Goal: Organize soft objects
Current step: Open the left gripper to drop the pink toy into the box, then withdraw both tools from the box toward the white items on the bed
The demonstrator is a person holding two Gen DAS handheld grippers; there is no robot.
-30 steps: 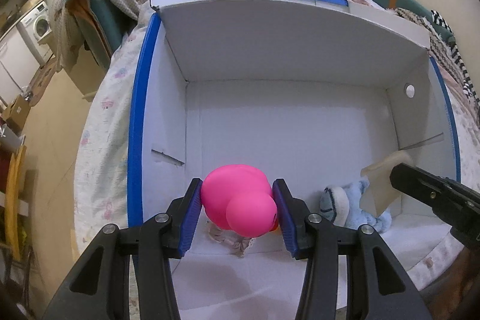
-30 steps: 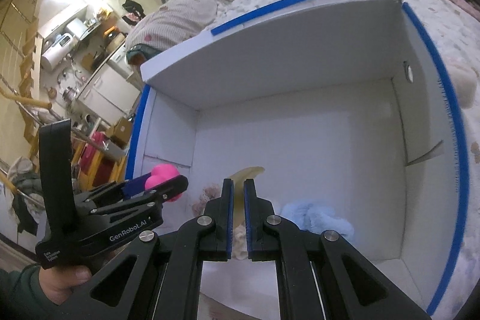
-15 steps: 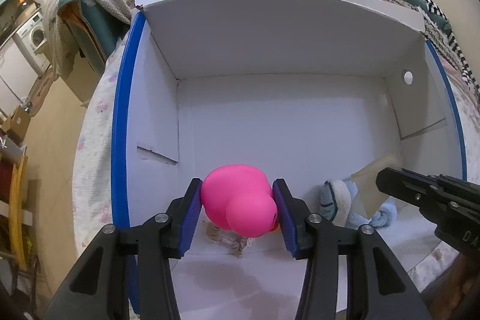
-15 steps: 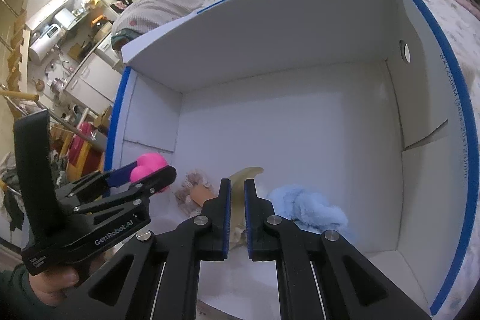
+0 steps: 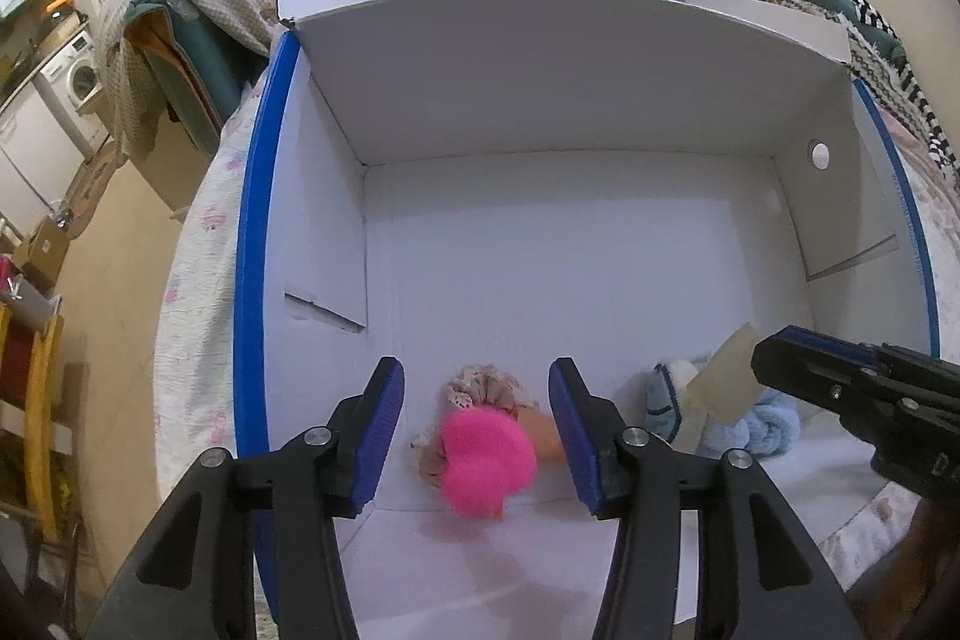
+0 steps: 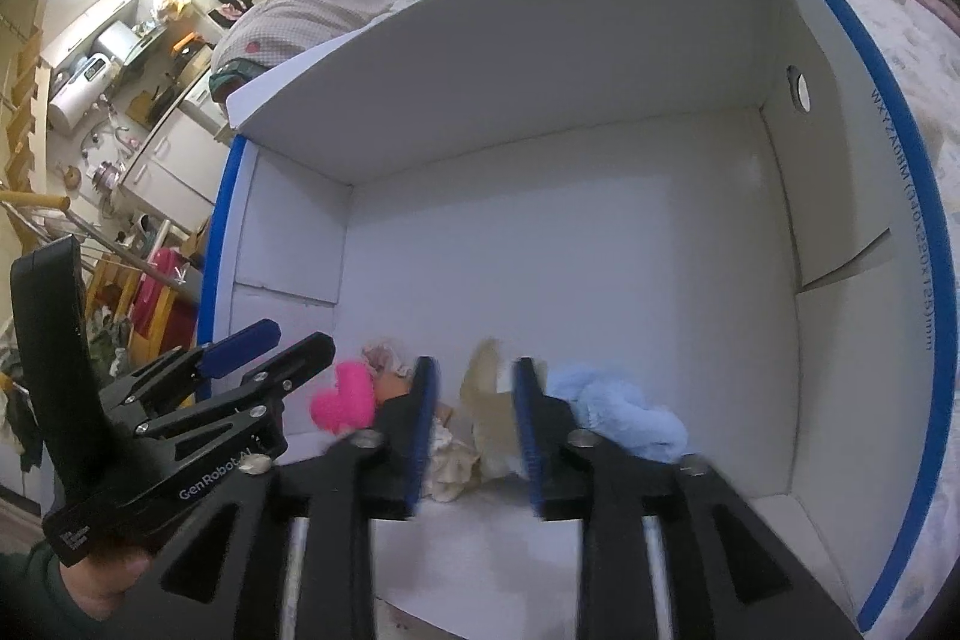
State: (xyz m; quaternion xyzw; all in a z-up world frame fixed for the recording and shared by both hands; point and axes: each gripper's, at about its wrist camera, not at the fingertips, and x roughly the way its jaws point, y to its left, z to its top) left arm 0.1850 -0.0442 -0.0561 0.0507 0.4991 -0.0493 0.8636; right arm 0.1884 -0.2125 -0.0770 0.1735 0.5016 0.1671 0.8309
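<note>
The left gripper point(image 5: 474, 427) had its fingers spread wide and held nothing. The pink plush toy point(image 5: 487, 463) lay between and below them on the floor of the white box point(image 5: 540, 244), partly covering a frilly beige soft toy point(image 5: 483, 391) whose shape was hard to make out. Half a second earlier, the same fingers were still clamped on the pink toy. To the right, a light blue plush point(image 5: 762, 427) was partly hidden behind a beige piece point(image 5: 723, 379). The right gripper point(image 6: 474, 430) was blurred in its own view; its fingers stood apart around the beige piece, and I could not tell if they touched it. Before, they were pressed shut on it.
</note>
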